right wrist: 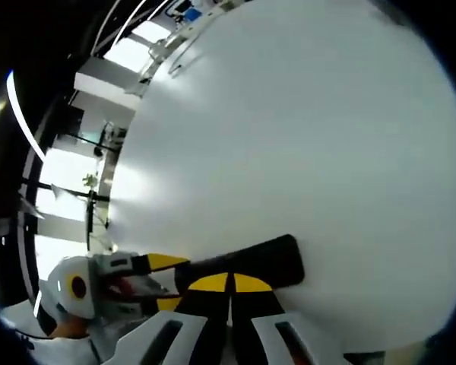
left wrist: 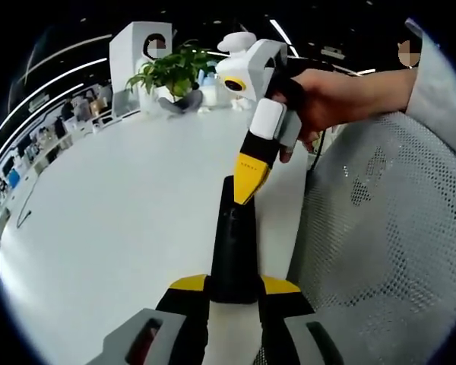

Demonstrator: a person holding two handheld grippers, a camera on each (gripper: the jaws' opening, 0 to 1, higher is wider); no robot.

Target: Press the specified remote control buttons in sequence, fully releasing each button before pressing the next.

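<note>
In the left gripper view, the left hand-held gripper rises from the bottom edge, its black jaws with yellow tips clenched on the near end of the remote control, a slim matte-black bar that runs away from the camera above the smooth, glossy white worktop. The right hand-held gripper comes down from the upper right, a white and grey plastic body held in a person's hand; its yellow, wedge-shaped tips are pressed together into one point that touches the far upper face of the remote. To the right lies a curved surface of white perforated mesh, and at the far edge of the worktop stands a leafy green potted plant beside a white boxy device. In the right gripper view, the right hand-held gripper shows black jaws with rounded yellow tips drawn tight together, with nothing between them, meeting the long side of the remote, which appears as a flat black rectangle with softly rounded corners over the pale worktop. The left hand-held gripper enters from the lower left, its yellow tips clamped on the remote's end.
</note>
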